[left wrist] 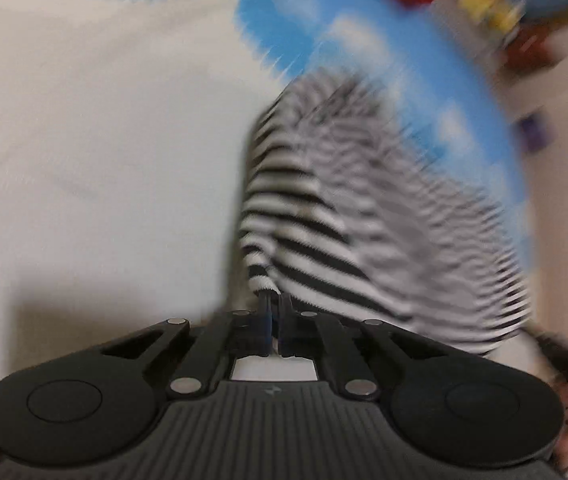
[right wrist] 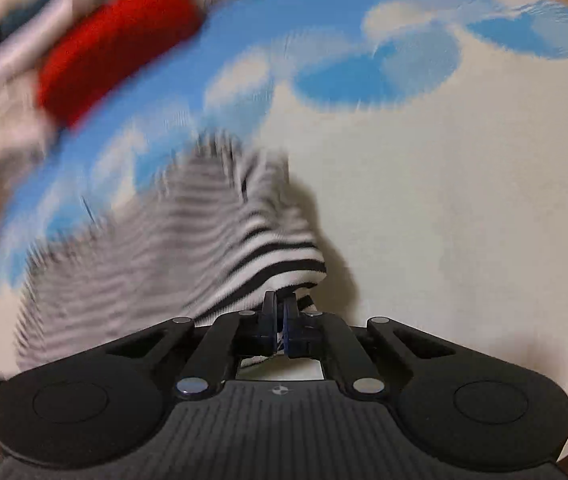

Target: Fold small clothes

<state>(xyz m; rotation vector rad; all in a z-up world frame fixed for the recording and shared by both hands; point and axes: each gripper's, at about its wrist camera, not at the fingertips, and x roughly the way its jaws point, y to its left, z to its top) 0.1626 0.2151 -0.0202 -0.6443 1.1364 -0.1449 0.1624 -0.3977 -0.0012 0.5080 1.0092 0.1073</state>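
While both views are smearing heavily, the striped garment (left wrist: 324, 208) is reading clearly only near the fingertips; further out its black-and-white bands are dissolving into blur and its outline and type are not making out. It is hanging between the two grippers over the cloth (left wrist: 84, 120), a cream sheet with blue-and-white cloud print.

Left gripper (left wrist: 272, 312) is pinching a rolled edge of the garment, jaws nearly together with fabric showing between the pads. Right gripper (right wrist: 280, 316) is doing the same on another edge (right wrist: 276, 268), jaws almost closed, striped fabric poking through the gap.

Whether the garment's far part is touching the cloth is not telling from either view.

Red item (right wrist: 116, 44) is lying at the cloth's edge beyond the garment, blurred past identifying. Yellow object (left wrist: 488, 0) is sitting near the top right in the left view, shape unreadable. More pale and dark clutter is sitting around both, cut off by the fisheye rim.
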